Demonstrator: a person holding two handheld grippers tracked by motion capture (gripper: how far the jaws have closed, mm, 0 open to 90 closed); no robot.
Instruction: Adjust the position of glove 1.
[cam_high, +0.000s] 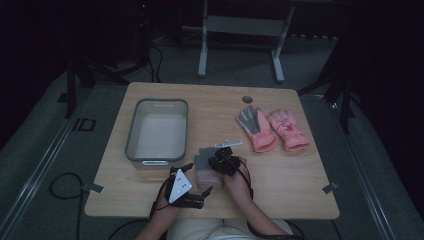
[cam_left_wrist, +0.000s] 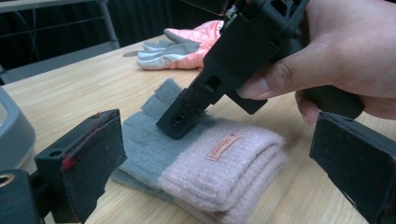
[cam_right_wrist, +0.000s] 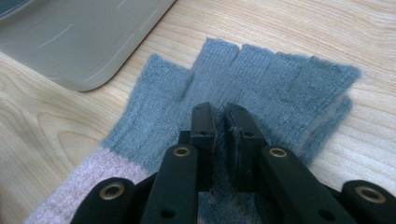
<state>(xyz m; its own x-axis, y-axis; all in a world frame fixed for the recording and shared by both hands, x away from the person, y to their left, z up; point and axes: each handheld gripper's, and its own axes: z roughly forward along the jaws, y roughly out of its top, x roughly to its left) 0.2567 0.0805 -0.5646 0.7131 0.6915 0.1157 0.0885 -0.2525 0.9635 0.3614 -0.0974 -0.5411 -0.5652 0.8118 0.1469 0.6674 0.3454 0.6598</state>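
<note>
**Right claw pinches the knitted gloves near the front of the surface**

The knitted gloves (cam_left_wrist: 196, 158) are a stacked pair, grey at the finger part and pale pink at the cuff, without fingertips. They lie flat on the wooden surface (cam_high: 280, 170), near the front edge, just beside the grey bin (cam_high: 131, 135). A small orange label (cam_left_wrist: 224, 147) is sewn on the pink cuff; it carries some writing, but the letters are too small to read.

The right claw (cam_right_wrist: 220, 116) comes down on the grey part of the gloves. Its jaws are almost together and a small fold of the knit sits between them. The left claw (cam_left_wrist: 210, 154) stands wide open just in front of the cuff, with nothing between its jaws.

Farther back on the right lie two pink ski gloves (cam_high: 272, 129), one with its grey palm up. A mark is printed on the other, not readable. The room around the surface is dark and hard to make out.
</note>
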